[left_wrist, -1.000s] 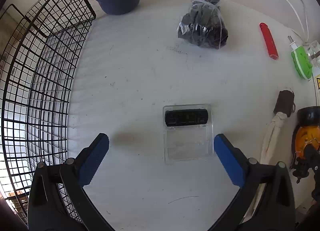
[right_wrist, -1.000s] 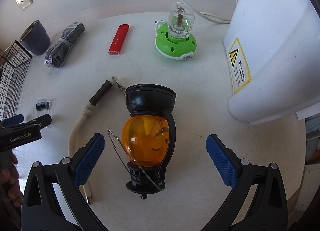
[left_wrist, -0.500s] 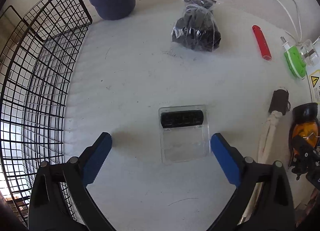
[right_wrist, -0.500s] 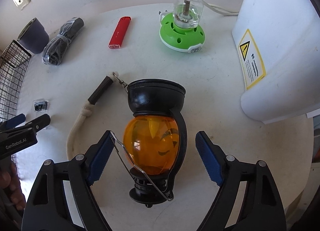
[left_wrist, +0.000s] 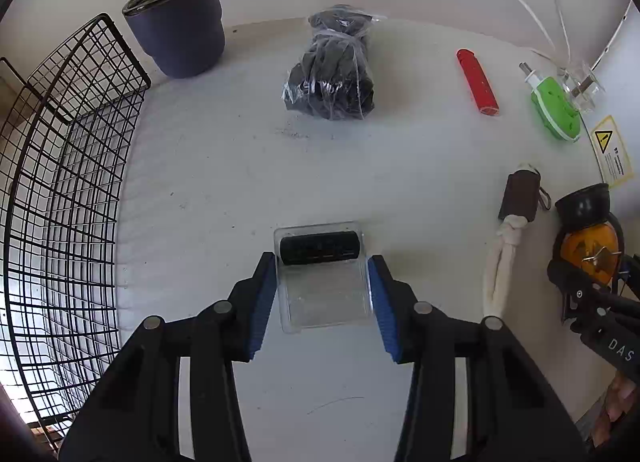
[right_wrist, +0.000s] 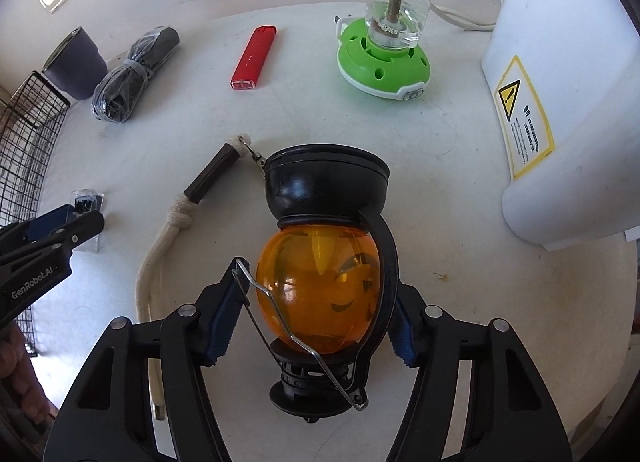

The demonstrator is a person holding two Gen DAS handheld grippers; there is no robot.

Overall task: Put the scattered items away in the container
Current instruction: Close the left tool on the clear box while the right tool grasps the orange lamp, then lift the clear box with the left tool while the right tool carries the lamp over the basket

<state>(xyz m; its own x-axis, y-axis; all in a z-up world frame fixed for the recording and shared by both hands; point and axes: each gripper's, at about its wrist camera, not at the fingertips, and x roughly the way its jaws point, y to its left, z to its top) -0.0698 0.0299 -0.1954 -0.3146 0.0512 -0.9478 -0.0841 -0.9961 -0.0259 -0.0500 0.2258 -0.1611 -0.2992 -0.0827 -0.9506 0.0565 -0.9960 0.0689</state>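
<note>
Left wrist view: basket [left_wrist: 60, 182] far left; the left hand-held gripper [left_wrist: 322, 298], just closing, clamps the clear case [left_wrist: 324, 290] on the counter [left_wrist: 224, 166]. Lift it straight, then carry left. Right hand-held gripper [right_wrist: 308, 314], also closing, pinches the lantern [right_wrist: 320, 282]; keep its grip centred.

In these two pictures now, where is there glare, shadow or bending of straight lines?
Left wrist view: the basket wires bow strongly from the fisheye lens, bright daylight washes out the lower left behind them, and the cup throws only a faint shadow. Right wrist view: the lantern globe shows small highlights, the table edge curves, and the corners are dark.
</note>
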